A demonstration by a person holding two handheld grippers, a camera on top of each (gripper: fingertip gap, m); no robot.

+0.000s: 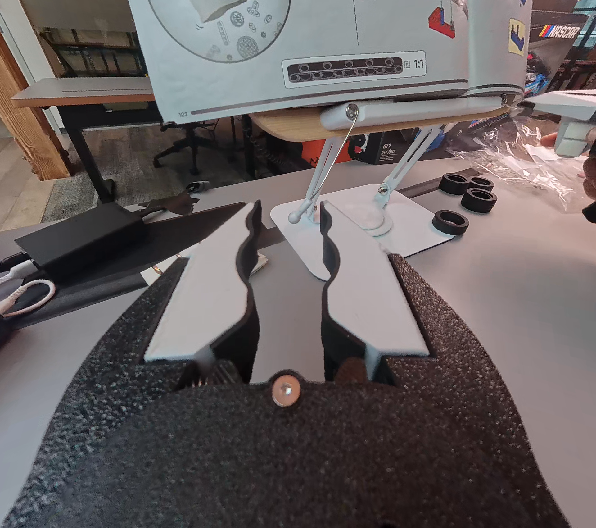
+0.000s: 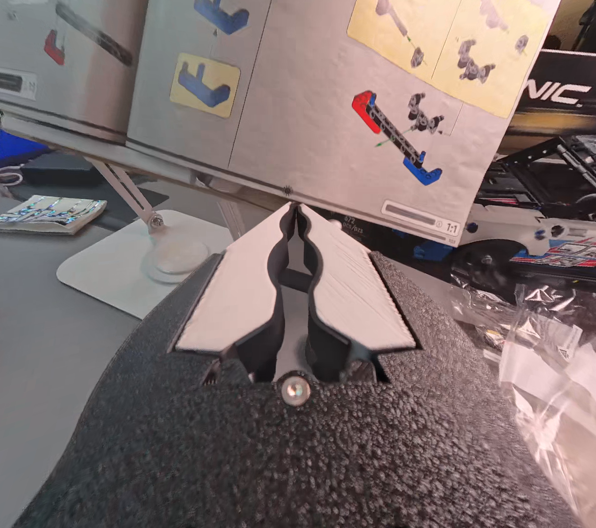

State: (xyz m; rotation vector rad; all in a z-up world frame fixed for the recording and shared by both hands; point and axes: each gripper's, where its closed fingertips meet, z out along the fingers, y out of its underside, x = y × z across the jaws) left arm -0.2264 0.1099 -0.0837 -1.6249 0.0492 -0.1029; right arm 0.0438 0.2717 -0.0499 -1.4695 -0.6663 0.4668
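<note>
Left tool (image 1: 289, 209) agape before stand (image 1: 400, 235), four tyres (image 1: 467, 199) right

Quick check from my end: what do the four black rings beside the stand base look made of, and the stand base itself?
The black rings look like matte rubber: dull, no glare, ribbed treads, probably toy tyres. The stand base looks like white painted metal: thin flat plate, smooth satin sheen, bolted struts; hard plastic can't be ruled out.

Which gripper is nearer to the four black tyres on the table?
Left. The left gripper, open, hovers just left of the black tyres; the right gripper points at the booklet, tyres out of view.
</note>
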